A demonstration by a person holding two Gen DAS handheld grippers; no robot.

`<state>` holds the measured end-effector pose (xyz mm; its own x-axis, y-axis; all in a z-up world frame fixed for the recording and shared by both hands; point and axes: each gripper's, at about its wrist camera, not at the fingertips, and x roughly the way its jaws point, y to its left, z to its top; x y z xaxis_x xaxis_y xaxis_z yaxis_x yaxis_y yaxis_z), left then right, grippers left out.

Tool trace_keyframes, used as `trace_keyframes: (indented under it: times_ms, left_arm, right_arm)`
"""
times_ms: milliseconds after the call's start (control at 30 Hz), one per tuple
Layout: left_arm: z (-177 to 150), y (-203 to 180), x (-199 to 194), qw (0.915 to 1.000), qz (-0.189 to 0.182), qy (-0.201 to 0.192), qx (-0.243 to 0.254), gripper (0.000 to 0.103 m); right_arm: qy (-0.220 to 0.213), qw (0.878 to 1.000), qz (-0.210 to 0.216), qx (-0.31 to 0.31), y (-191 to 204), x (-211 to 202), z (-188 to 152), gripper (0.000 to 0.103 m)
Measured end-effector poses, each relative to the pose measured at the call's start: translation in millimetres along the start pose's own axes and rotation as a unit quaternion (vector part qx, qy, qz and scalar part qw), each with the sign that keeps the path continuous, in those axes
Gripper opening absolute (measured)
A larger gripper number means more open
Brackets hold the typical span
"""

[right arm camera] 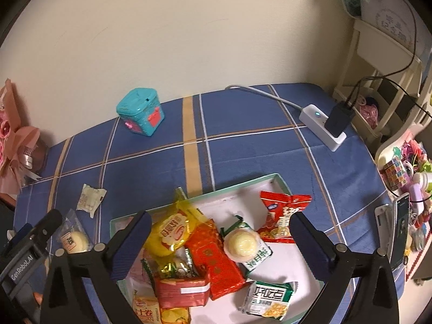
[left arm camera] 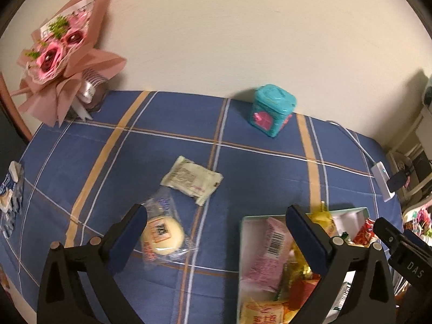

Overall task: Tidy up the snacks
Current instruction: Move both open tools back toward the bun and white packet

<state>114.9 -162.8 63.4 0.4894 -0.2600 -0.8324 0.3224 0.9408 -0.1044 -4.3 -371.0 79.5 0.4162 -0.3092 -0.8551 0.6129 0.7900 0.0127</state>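
Box (left arm camera: 363, 210) cut off by bottom edge in left wrist view, its near snacks hidden behind the gripper finger (left arm camera: 307, 243). Blue-white packet (left arm camera: 10, 189) clipped at left edge, print unreadable. Bouquet (right arm camera: 13, 140) half out of right wrist view.

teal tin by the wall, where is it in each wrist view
Left wrist view: the teal tin stands upper right of centre, at the cloth's far edge against the wall.
Right wrist view: the same tin stands upper left of centre, against the wall.
Shared landmark: the white power strip, right of the tin in both.
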Motion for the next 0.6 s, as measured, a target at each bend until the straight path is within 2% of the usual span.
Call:
trace_keyframes:
  times_ms: [267, 600]
  left_arm:
    - [3, 54, 7, 0.9983, 0.022, 0.009, -0.053, 0.102]
    - [3, 133, 13, 0.9907, 0.054, 0.022, -0.123, 0.102]
  right_arm:
    - [0.006, 0.999, 0.005, -0.032, 37, 5, -4, 0.103]
    - [0.014, 0.996, 0.029, -0.088, 106, 14, -16, 0.103]
